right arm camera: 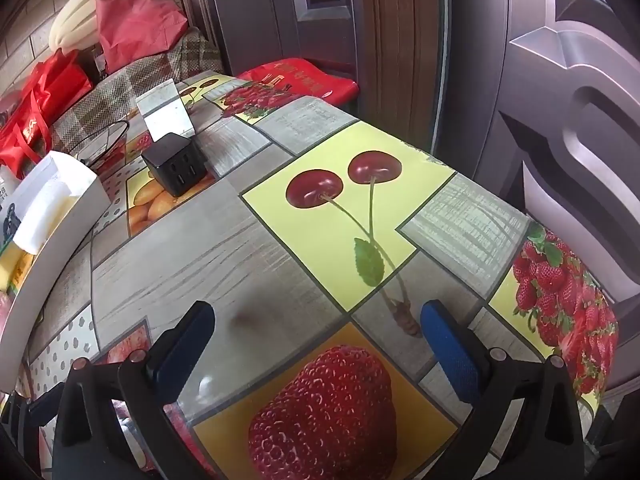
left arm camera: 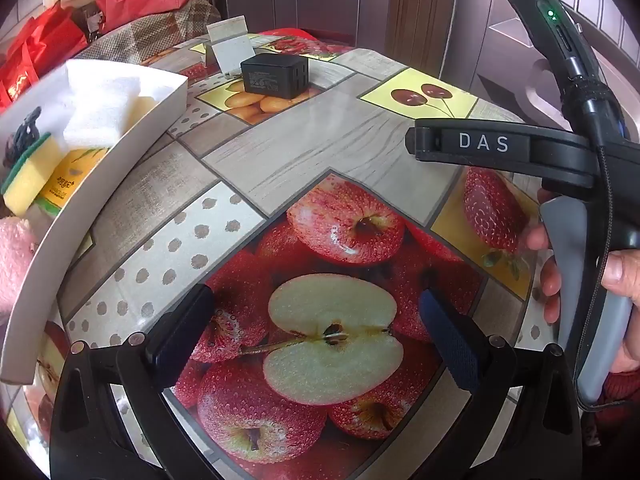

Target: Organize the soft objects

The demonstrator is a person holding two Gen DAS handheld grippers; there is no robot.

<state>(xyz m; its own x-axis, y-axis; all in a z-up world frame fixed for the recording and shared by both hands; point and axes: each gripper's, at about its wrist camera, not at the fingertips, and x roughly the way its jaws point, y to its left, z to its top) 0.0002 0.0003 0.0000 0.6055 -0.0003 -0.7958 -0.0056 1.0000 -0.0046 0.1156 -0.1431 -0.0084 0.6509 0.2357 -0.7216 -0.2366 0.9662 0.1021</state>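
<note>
Both my left gripper [left arm camera: 316, 320] and my right gripper [right arm camera: 316, 328] hang over the fruit-print worktop [left arm camera: 320, 152] with jaws spread wide and nothing between them. The soft things already lie in the white cardboard tray [left arm camera: 100, 184] at my left: a yellow-green sponge [left arm camera: 28, 180], white foam pads [left arm camera: 104, 104] and something pink and fluffy [left arm camera: 14, 256] at its near end. I judge that a careless reach could knock the light tray's wall; only the left view shows the tray's contents and my right hand [left arm camera: 618, 280], while only the right shows the black cable [right arm camera: 106, 140] behind the black charger cube [right arm camera: 178, 170].
</note>
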